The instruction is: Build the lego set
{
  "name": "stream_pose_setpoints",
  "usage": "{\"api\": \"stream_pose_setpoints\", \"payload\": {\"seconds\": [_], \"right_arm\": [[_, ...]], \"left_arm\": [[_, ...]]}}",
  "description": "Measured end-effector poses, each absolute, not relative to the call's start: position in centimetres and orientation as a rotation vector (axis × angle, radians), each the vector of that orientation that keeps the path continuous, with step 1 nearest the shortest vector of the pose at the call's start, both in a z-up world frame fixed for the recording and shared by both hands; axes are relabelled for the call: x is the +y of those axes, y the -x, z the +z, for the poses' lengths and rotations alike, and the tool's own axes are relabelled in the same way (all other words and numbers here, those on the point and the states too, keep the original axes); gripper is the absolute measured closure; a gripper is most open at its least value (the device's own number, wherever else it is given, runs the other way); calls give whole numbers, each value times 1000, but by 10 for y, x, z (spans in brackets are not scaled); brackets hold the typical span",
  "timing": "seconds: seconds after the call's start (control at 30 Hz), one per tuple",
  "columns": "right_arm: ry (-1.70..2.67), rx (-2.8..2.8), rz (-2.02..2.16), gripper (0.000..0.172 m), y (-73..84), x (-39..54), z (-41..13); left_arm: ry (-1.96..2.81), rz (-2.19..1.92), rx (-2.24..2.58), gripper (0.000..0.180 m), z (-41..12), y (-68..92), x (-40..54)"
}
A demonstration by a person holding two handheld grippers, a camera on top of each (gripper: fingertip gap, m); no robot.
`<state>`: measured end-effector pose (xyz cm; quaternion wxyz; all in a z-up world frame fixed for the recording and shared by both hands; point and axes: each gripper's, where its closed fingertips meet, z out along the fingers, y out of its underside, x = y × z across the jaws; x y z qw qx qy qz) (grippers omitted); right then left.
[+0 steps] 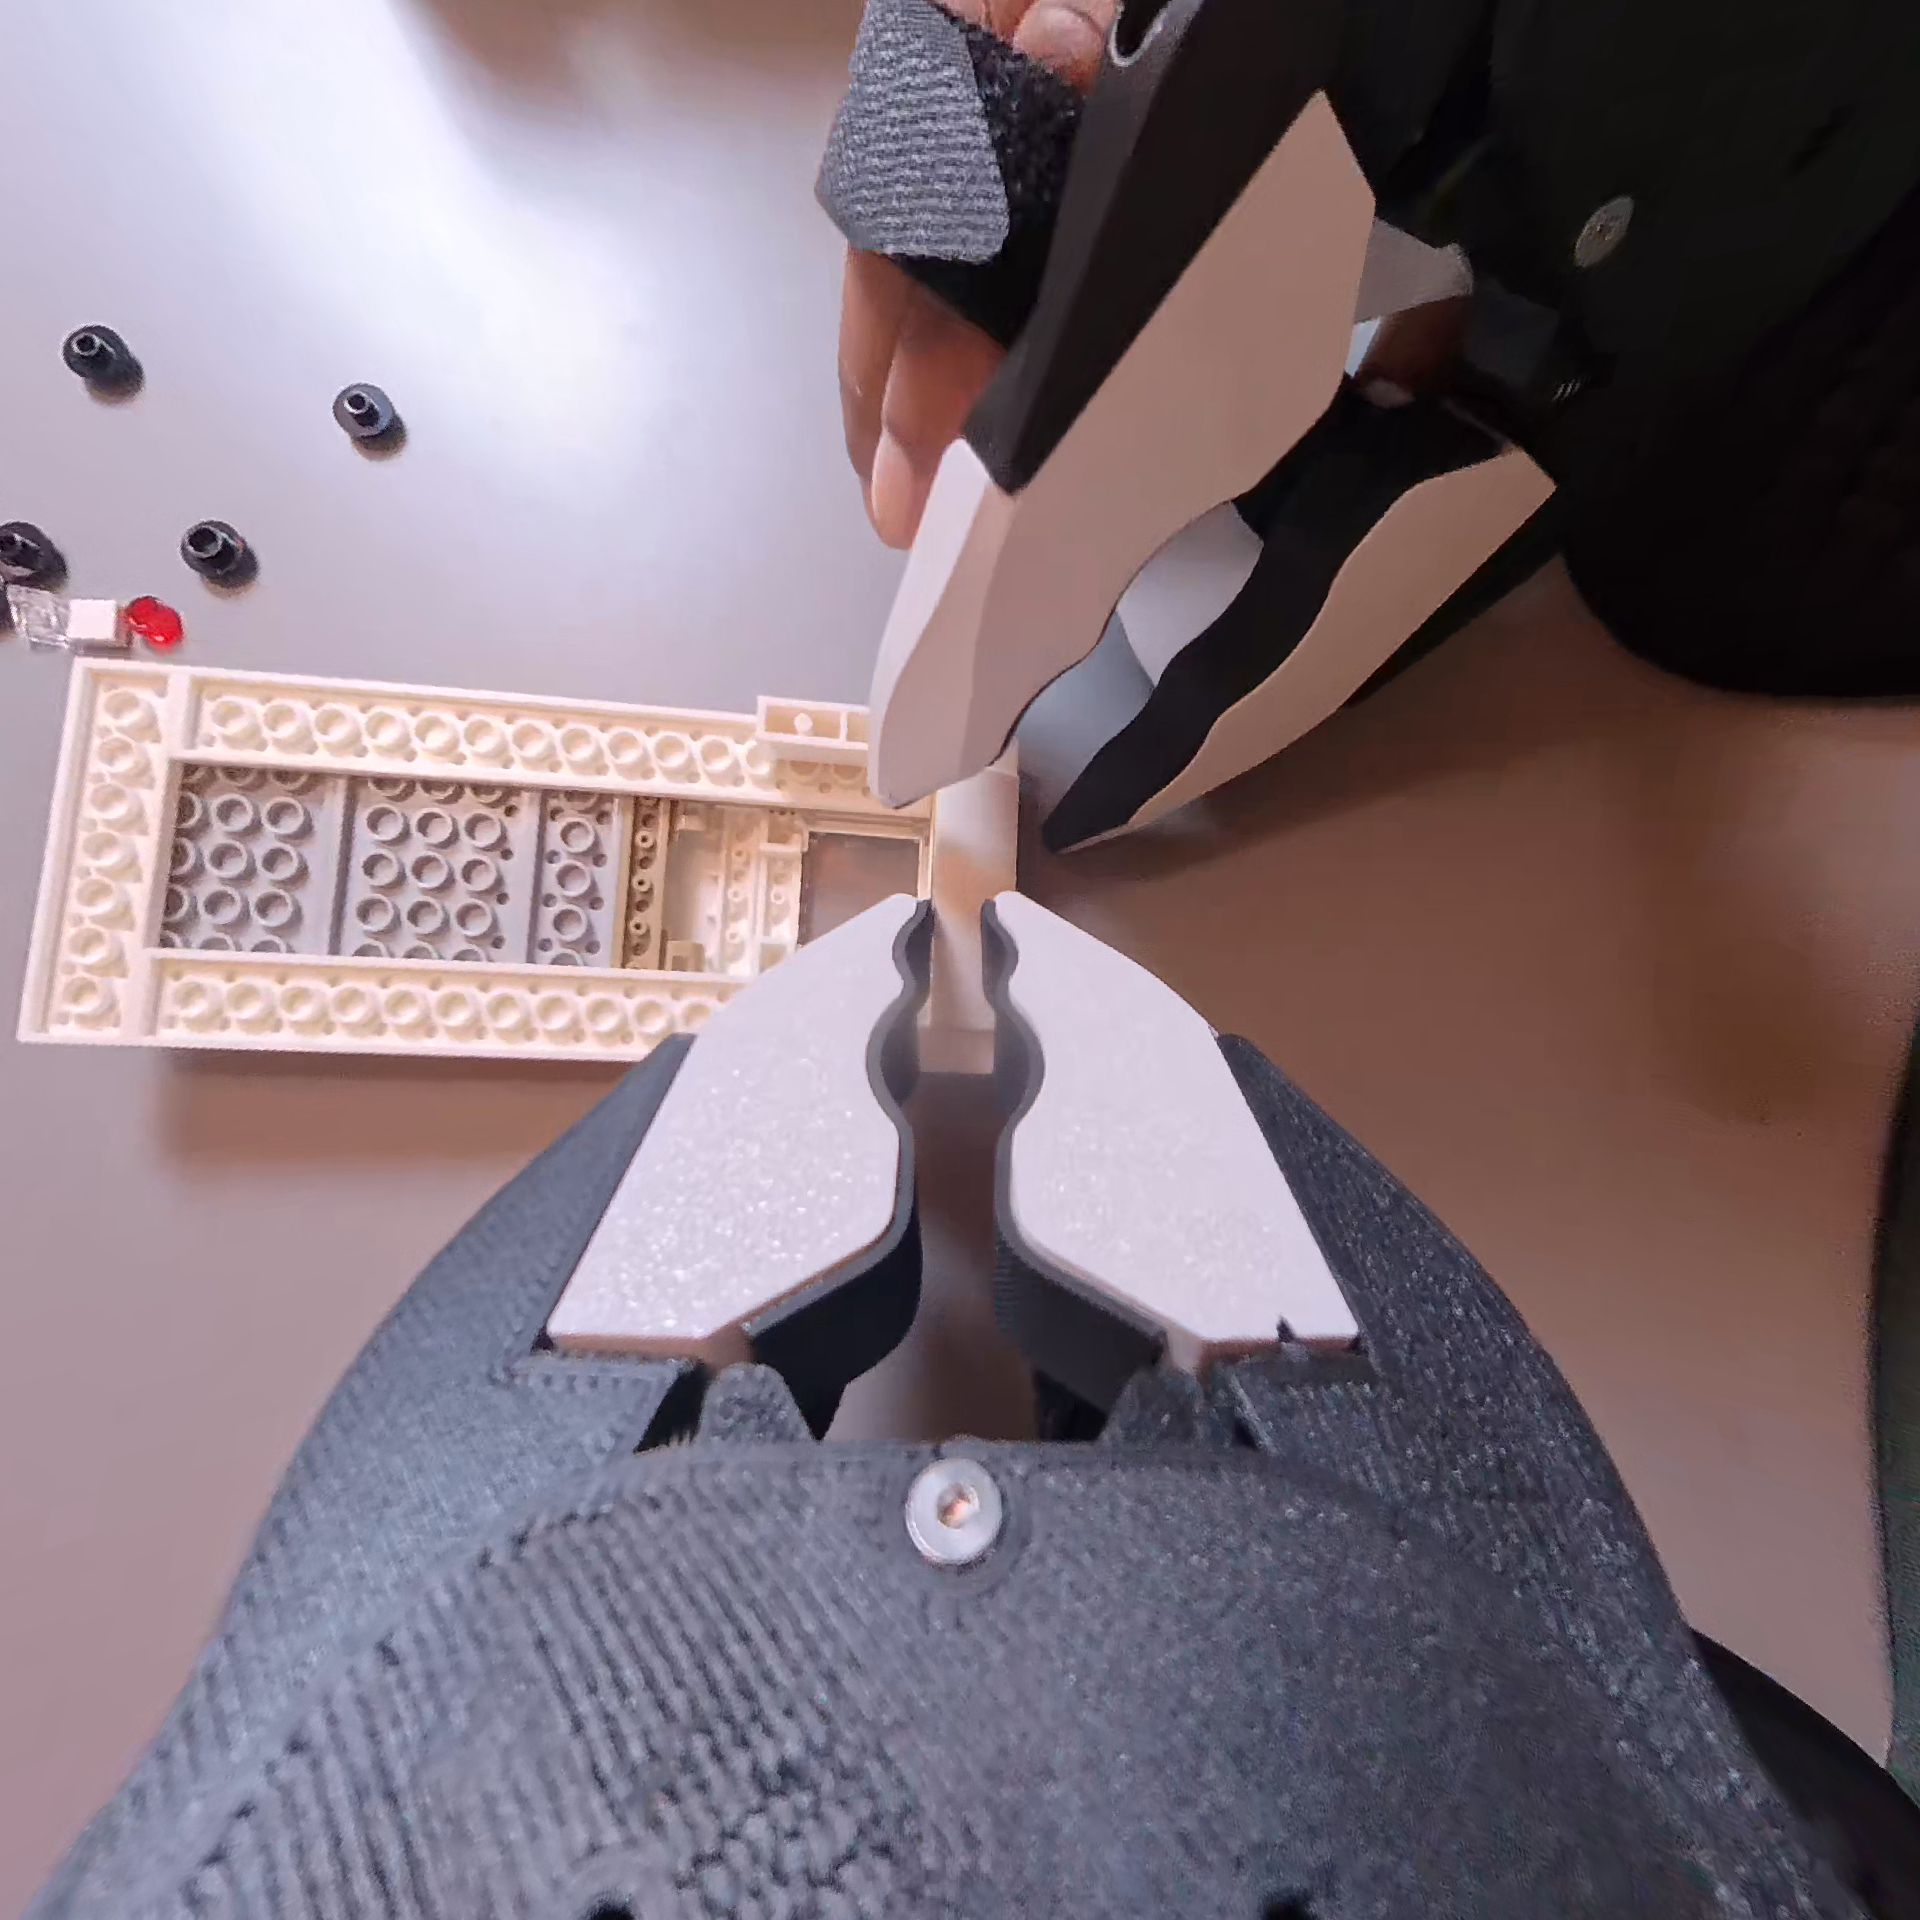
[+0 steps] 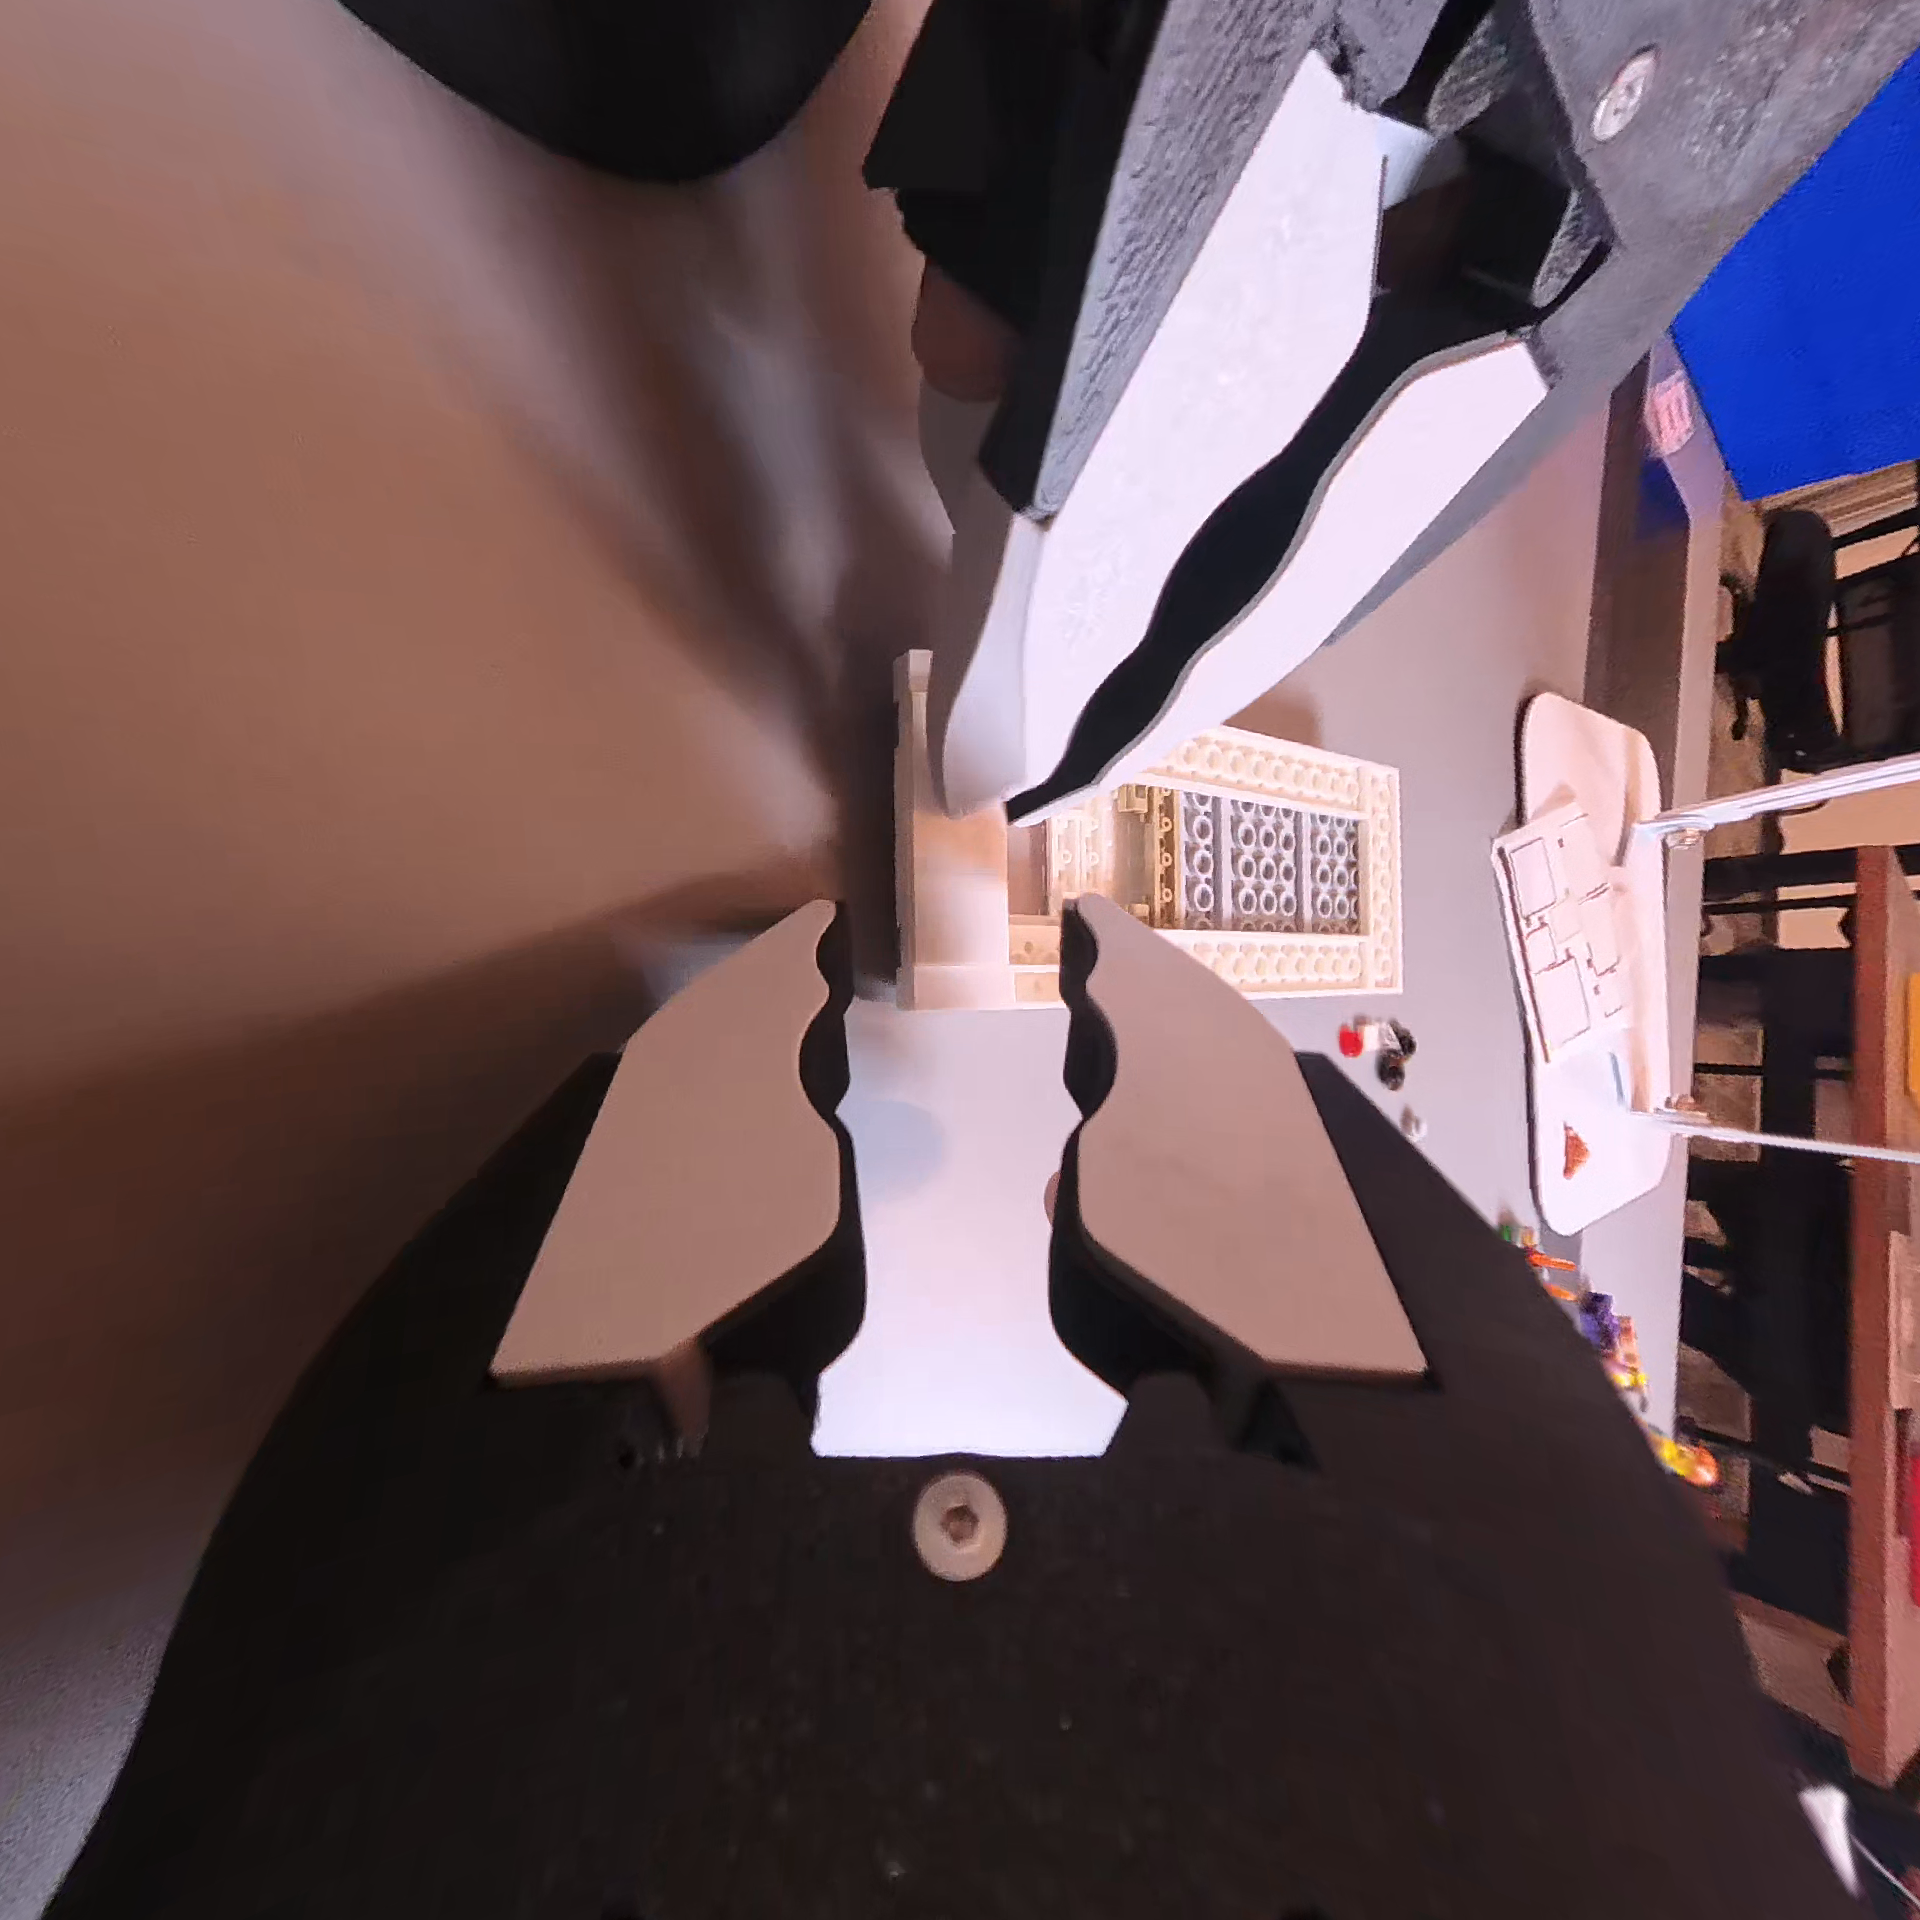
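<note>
Your left tongs are nearly closed, both pads pinching the upright cream plastic end wall of the white-and-grey brick frame lying on the grey worktop. Your right tongs stand open around that wall, touching nothing; keep the left pinch steady and square the right pads to the wall's faces.

The table looks smooth with a soft sheen. The brick plate is cream and grey moulded plastic, slightly glossy, as is the white upright piece between the left tool's pads. Both tools have matt, faintly grainy white fingers in rough, ridged black printed plastic bodies with a bright metal screw. A woven black cloth strap wraps a hand.
</note>
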<state>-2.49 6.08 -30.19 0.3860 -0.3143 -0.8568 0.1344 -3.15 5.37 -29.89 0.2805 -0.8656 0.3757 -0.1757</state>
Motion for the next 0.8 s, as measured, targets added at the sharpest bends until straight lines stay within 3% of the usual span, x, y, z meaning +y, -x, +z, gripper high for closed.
{"api": "stream_pose_setpoints", "payload": {"seconds": [0.4, 0.8], "right_arm": [[794, -2220, 313, 151, 32, 64, -307], [1019, -2416, 526, 153, 34, 63, -312]], "left_arm": [[2313, -482, 968, 171, -299, 35, 57], [2301, -501, 951, 170, -299, 38, 57]]}}
